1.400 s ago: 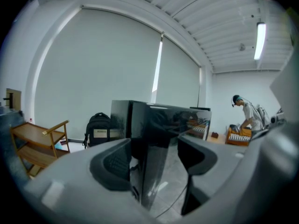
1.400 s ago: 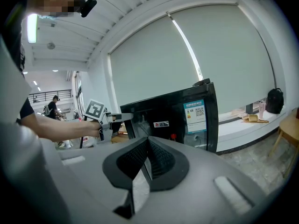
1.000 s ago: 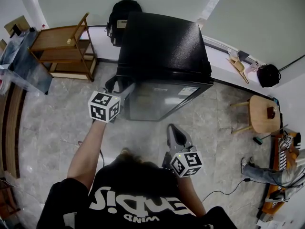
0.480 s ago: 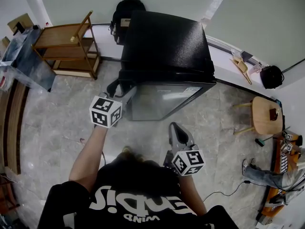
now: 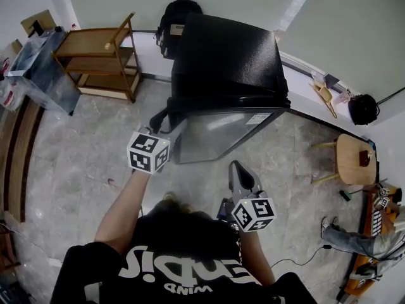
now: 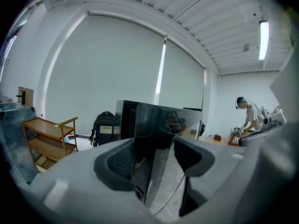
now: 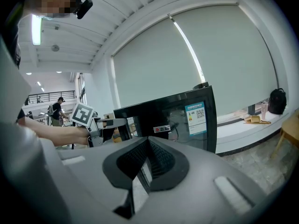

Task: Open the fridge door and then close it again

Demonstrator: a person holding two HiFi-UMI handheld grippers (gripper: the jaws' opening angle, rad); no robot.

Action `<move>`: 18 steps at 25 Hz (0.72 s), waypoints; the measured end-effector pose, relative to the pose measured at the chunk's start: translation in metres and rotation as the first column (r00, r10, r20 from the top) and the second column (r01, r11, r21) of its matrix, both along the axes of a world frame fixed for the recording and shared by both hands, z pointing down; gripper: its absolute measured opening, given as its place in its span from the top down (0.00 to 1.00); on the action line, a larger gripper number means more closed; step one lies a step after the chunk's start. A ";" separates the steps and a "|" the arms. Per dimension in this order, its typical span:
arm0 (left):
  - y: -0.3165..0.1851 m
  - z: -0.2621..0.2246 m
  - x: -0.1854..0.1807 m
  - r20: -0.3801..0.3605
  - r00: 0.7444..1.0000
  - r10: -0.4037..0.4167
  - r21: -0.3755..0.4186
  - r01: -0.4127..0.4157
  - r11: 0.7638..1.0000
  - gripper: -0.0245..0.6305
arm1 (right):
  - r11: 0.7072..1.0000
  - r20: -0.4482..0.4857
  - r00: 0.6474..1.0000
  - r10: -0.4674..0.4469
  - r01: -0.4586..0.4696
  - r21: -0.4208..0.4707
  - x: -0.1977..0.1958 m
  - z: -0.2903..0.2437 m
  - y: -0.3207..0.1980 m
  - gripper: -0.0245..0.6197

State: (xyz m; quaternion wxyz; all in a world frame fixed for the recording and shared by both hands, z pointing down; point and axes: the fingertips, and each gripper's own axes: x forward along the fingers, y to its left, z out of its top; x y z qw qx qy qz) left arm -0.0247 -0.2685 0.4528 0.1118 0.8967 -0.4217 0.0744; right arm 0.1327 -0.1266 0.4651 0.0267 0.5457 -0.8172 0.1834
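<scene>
- Two jaws of the left gripper (image 5: 166,120), just closing, clamp the fridge door (image 5: 218,135) at its left free edge.
- Door: rigid, glossy, likely heavy.
- Right gripper (image 5: 239,170): jaws together, empty.

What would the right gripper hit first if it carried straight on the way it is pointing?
Most likely the glossy front of the fridge door, which stands ajar directly ahead of the right gripper. Nothing shows between them, though the depth of the gap is hard to judge.
</scene>
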 end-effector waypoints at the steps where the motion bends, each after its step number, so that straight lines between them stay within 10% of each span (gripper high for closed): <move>1: 0.005 0.000 0.000 -0.001 1.000 0.001 -0.002 -0.001 1.000 0.56 | 1.000 0.000 1.000 0.002 -0.002 0.002 0.001 -0.001 0.003 0.97; 18: 0.089 -0.005 0.004 -0.046 0.996 0.079 -0.025 -0.080 0.996 0.64 | 1.000 -0.009 1.000 0.011 -0.010 0.016 -0.005 -0.009 0.041 0.97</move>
